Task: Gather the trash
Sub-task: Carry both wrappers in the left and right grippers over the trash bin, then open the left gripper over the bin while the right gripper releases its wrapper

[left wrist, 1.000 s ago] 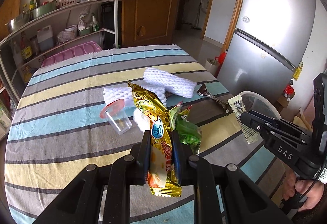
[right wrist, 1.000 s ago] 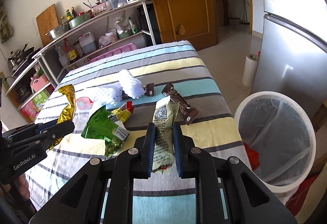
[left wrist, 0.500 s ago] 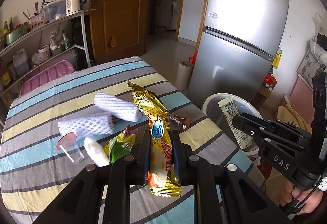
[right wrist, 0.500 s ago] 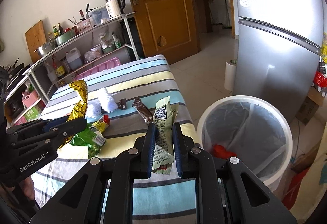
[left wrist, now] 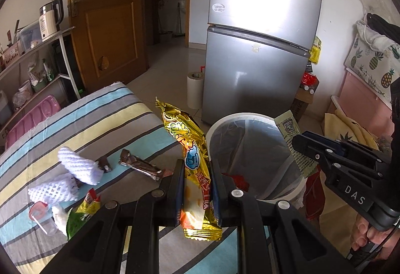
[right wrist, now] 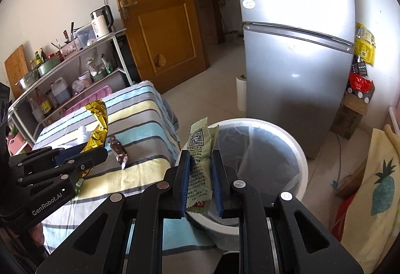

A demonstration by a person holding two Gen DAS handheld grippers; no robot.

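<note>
Readable stuff: "DAS" in white on the black right gripper, "GenRobot.AI" on the left gripper. The green wrapper has a QR code; its small print is too tiny to read.

We see a tall silver two-door fridge standing beside a closed brown wooden door, with a white paper roll upright on the pale floor at the fridge's foot. Along the wall runs a metal shelving rack with a white electric kettle on its top shelf. At the right edge lies a pineapple-print cloth.
</note>
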